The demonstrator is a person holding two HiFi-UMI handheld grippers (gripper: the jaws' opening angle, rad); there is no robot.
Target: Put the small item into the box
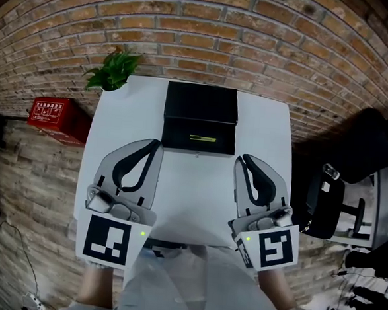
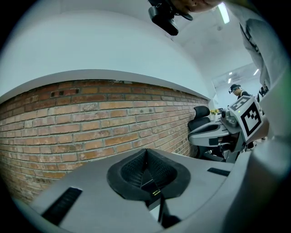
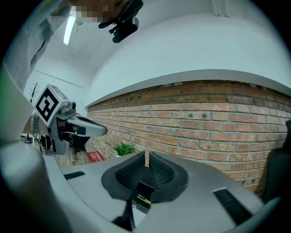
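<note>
Two pairs of jaws, both mine, and both clenched on nothing.

Head view: my left gripper and right gripper lie low over the white tabletop, tips pointing away from me. The black box sits ahead of them, in the gap between the two tips. Its near corners come just beside each tip. In the box's near half lies a thin yellow-green strip, with its long axis crosswise to my jaws. It is ahead of and to the right of the left tips, and ahead of and to the left of the right tips. I judge neither gripper to be nearer.

Left gripper view: the ribbed pads meet at the tips with nothing between them. Past them the box shows low and dead ahead, with the strip a touch to the right.

Right gripper view: the pads are pressed together here too, or all but touching, and they hold nothing. The box is straight ahead and below the tips, with the strip on its near part.

If that strip is the small item, it already lies in the box. I cannot rule out that it is only a marking on the box, and I see no other small item anywhere near my jaws.
</note>
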